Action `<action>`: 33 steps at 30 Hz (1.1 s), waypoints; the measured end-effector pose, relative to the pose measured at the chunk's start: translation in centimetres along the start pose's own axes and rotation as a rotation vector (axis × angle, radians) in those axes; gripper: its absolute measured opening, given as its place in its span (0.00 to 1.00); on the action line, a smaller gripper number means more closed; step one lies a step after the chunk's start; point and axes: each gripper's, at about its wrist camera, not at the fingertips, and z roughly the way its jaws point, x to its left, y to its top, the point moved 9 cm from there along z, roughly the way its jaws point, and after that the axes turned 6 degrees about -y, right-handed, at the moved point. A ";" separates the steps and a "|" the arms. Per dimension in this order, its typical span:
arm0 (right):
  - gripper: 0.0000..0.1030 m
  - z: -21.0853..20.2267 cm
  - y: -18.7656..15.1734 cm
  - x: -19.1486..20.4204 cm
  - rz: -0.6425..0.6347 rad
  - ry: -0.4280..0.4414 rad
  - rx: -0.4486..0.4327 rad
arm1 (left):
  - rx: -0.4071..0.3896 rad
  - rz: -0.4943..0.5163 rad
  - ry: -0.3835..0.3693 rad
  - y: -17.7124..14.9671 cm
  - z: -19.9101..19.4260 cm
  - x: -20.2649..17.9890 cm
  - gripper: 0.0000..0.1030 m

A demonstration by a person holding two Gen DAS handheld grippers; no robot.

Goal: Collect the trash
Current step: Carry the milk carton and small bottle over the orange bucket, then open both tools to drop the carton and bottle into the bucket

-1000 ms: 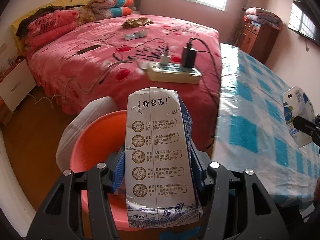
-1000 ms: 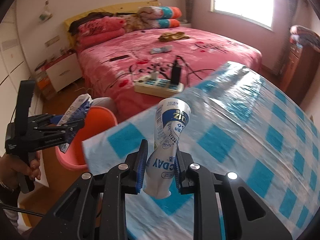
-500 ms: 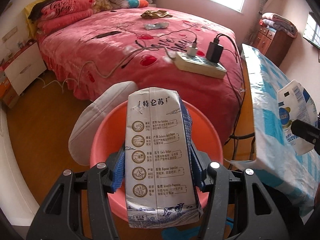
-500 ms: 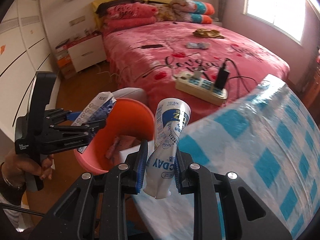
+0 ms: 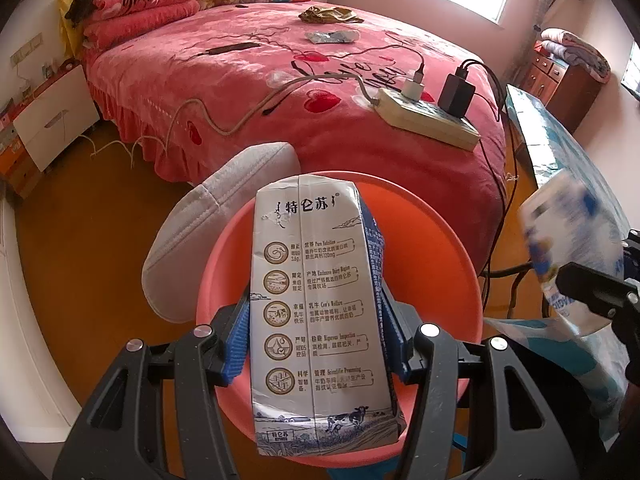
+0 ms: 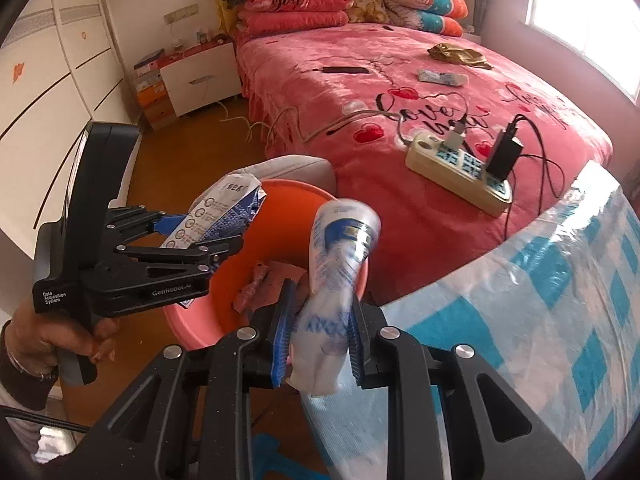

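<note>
Over orange basin (image 5: 452, 248), left tongs (image 5: 316, 344) clamp milk carton (image 5: 320, 312), right tongs (image 6: 318, 340) pinch crushed cup (image 6: 340, 248) — pink wrappers (image 6: 264, 280) inside, right view only.

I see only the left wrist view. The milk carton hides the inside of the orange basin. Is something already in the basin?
Observer: Yes. In the right wrist view, crumpled pink wrappers lie on the bottom of the orange basin.
Operator: And the blurred thing at my right edge, what holds it?
Observer: The right hand-held gripper is shut on that crushed plastic bottle, squeezing its lower part.
Operator: Is it over the basin?
Observer: It appears by the basin's rim, near the checked tablecloth.
</note>
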 end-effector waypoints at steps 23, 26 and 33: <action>0.81 1.4 -1.2 -0.5 0.006 -0.058 0.031 | 0.062 -0.022 0.048 -0.8 2.6 0.6 0.83; 0.87 1.3 -1.2 -0.7 -0.001 -0.078 0.027 | 0.062 -0.020 0.051 -0.7 2.5 0.4 0.83; 0.87 0.6 -1.8 -1.5 0.006 -0.096 0.021 | 0.047 -0.011 0.066 -0.3 2.1 0.0 0.84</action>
